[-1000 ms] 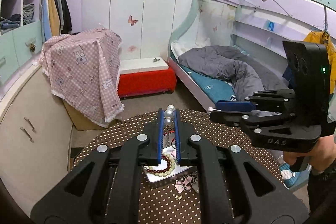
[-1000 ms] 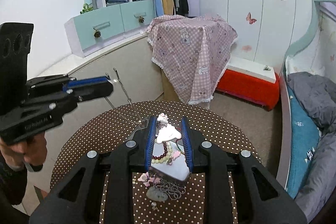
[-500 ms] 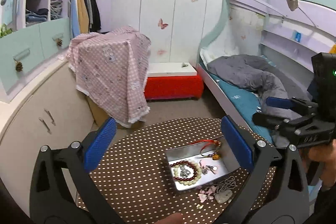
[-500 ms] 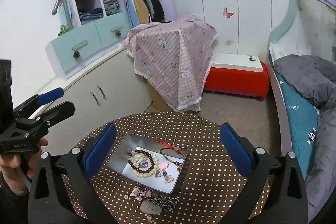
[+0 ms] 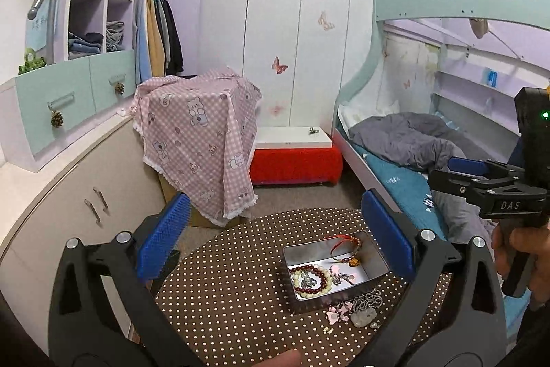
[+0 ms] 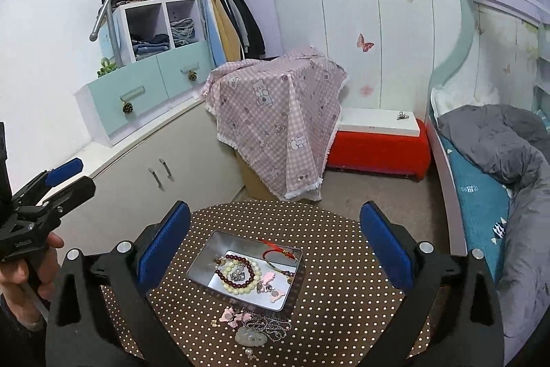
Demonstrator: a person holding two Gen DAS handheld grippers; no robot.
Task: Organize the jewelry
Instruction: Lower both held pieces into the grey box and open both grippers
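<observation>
Both grippers, left [image 5: 275,231] and right [image 6: 275,229], gape wide, empty, above the tin [image 6: 206,258] lying diagonally.

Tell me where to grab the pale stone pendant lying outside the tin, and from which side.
Grip the pale stone pendant across its flat body, coming straight down from above. It lies flat on the dotted tabletop, with its bead chain heaped on the tin side, so close on the chain-free edges.
</observation>
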